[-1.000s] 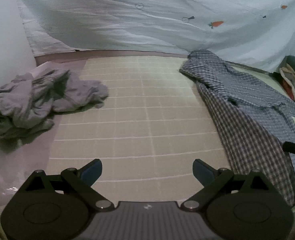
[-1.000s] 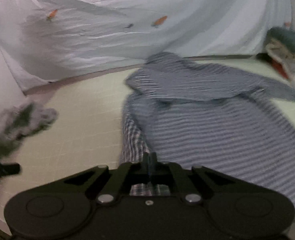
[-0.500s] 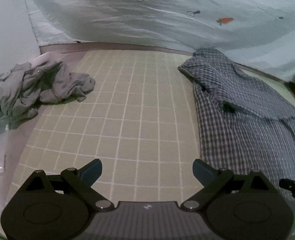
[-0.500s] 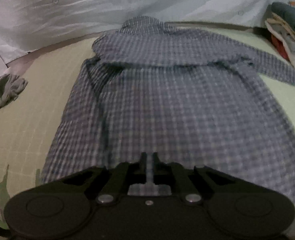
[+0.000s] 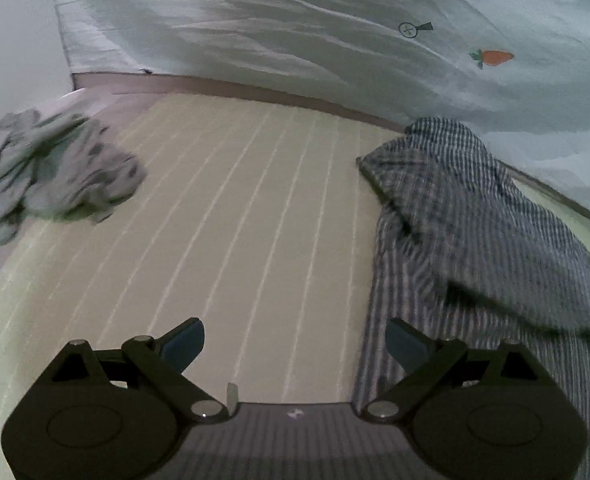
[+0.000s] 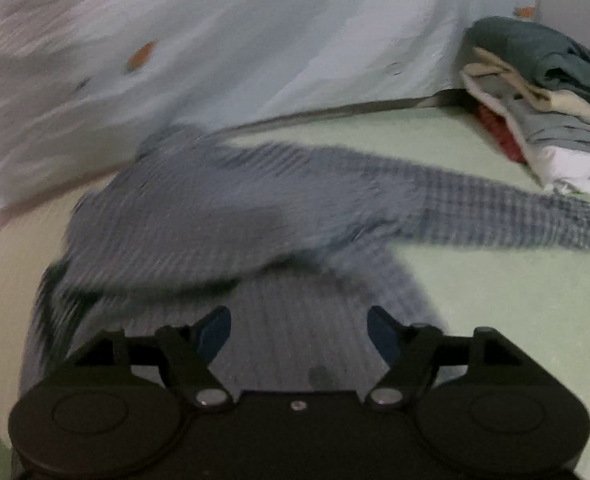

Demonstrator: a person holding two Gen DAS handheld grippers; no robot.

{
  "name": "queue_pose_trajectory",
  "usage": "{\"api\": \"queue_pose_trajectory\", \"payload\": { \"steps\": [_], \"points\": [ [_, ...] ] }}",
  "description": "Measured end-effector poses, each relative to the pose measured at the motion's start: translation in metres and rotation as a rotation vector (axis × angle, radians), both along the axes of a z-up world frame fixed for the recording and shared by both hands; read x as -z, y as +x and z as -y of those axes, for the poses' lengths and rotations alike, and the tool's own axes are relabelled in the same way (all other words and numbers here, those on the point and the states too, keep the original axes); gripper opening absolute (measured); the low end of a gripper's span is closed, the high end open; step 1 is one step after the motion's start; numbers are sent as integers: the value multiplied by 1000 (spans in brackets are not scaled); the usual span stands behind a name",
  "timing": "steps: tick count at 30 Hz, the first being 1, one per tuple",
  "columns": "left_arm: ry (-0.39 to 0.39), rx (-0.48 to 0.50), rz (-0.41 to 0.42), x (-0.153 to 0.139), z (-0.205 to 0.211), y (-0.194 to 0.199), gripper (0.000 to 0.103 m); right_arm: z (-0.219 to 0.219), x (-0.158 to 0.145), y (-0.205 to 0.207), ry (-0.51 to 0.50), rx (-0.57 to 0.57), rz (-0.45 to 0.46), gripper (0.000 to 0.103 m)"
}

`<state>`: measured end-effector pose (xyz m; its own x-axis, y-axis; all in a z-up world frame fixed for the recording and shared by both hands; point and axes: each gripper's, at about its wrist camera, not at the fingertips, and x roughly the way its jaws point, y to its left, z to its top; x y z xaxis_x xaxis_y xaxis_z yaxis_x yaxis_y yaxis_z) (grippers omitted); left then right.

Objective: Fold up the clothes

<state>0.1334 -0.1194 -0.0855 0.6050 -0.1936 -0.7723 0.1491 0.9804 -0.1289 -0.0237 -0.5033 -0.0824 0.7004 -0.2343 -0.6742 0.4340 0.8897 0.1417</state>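
A blue-and-white checked shirt (image 6: 223, 224) lies spread on the mat, one sleeve (image 6: 507, 216) stretched out to the right. My right gripper (image 6: 299, 330) hovers over the shirt's lower part, its jaws opening with nothing pinched between them. In the left wrist view the same shirt (image 5: 475, 220) lies at the right, its near edge running under the right-hand fingertip. My left gripper (image 5: 295, 344) stands open above the bare gridded mat (image 5: 235, 220), holding nothing.
A crumpled grey garment (image 5: 43, 172) lies at the mat's left edge. A stack of folded clothes (image 6: 547, 108) sits at the far right. A pale sheet with carrot prints (image 5: 335, 28) hangs along the back. Pale green mat (image 6: 515, 300) lies right of the shirt.
The right gripper was shut on the shirt's hem and now has its jaws apart, the cloth released. Both views have swung sideways, and the shirt's sleeve and the folded stack came into the right view.
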Motion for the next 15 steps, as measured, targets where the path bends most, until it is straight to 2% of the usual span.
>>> {"api": "queue_pose_trajectory", "payload": {
  "steps": [4, 7, 10, 15],
  "points": [
    [-41, -30, -12, 9, 24, 55, 97, 65, 8, 47, 60, 118, 30, 76],
    [-81, -70, -40, 15, 37, 97, 97, 102, 24, 88, 74, 171, -49, 76],
    [-116, -67, -53, 21, 51, 131, 97, 117, 36, 112, 80, 164, -90, 75],
    [-189, -59, -86, 29, 64, 177, 95, 130, 48, 130, 136, 160, -101, 63]
  ]
}}
